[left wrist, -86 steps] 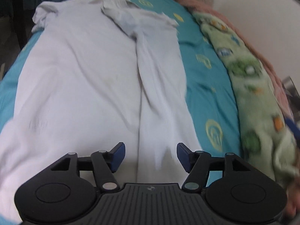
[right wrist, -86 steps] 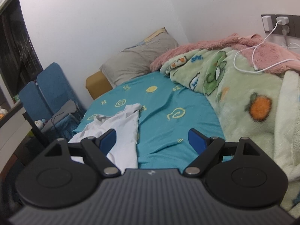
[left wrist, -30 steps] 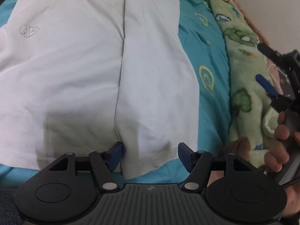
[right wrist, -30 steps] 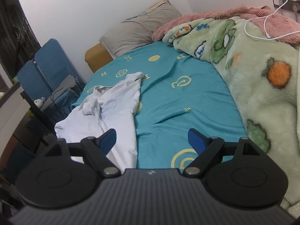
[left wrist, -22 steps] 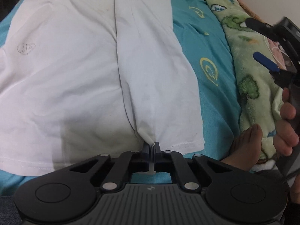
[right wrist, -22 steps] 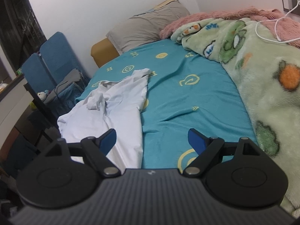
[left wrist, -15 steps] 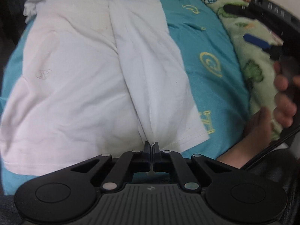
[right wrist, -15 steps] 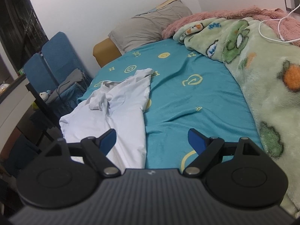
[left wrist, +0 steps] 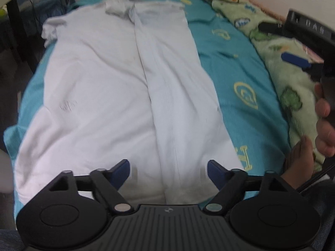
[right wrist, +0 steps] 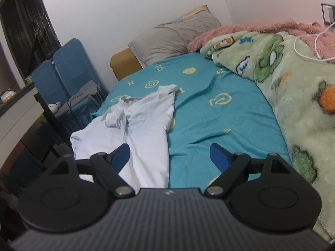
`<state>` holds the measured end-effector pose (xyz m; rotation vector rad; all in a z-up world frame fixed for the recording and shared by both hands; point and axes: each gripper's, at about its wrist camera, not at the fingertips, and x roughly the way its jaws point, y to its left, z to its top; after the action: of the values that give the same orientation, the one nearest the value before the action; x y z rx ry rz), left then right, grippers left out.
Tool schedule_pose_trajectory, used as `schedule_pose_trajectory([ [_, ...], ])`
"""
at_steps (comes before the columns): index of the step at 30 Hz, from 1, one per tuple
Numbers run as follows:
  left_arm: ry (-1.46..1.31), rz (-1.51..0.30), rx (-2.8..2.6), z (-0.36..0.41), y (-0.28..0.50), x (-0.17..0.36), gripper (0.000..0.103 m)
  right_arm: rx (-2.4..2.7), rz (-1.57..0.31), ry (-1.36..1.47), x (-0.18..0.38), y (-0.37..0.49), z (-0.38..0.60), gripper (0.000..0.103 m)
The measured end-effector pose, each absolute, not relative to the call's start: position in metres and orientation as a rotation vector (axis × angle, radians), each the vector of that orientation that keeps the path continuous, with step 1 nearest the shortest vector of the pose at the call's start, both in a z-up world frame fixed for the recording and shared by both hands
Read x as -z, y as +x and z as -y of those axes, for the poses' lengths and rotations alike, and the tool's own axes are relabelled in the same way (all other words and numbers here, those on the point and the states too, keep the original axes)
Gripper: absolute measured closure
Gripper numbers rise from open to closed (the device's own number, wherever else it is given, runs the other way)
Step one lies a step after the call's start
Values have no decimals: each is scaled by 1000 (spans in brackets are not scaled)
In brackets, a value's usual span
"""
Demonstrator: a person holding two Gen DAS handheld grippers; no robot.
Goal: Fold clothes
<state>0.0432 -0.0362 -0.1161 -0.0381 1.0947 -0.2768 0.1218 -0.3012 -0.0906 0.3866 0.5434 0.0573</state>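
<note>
L tongs [left wrist: 168,171], clamped on the hem of the white shirt [left wrist: 117,96] 0.5 s ago, now stand wide apart w/ nothing between them; hem lies free on the bed [left wrist: 234,67]. L view has pulled back vs 1 s ago: whole shirt now in sight up to collar and L sleeve, where before only lower body showed. Folded-over R panel lies straighter and flatter than 2.9 s ago. R tongs [right wrist: 169,154] have drifted: shirt sits more central in R view, charger cable near frame edge. R hand [left wrist: 323,125] sits higher at R edge of L view.
</note>
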Motion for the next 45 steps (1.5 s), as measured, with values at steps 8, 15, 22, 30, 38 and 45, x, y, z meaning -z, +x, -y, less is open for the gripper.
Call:
schedule_pose_trajectory([
  [8,-115,-944,227,8,57,85,5,-69,-483,355,82,114,295,18],
  [15,-170,-855,150,-30,102,62,2,-84,-483,349,80,109,288,18],
  [22,-400,-813,-54,-123,198,85,3,-125,-528,370,87,111,279,18],
  [30,-691,-738,-188,-222,299,149,5,-104,-604,381,109,145,269,18],
  [38,-830,-669,-232,-246,376,208,19,-77,-680,416,135,189,265,18],
  [45,-647,-653,-298,-229,409,203,98,-59,-710,468,143,197,270,18],
])
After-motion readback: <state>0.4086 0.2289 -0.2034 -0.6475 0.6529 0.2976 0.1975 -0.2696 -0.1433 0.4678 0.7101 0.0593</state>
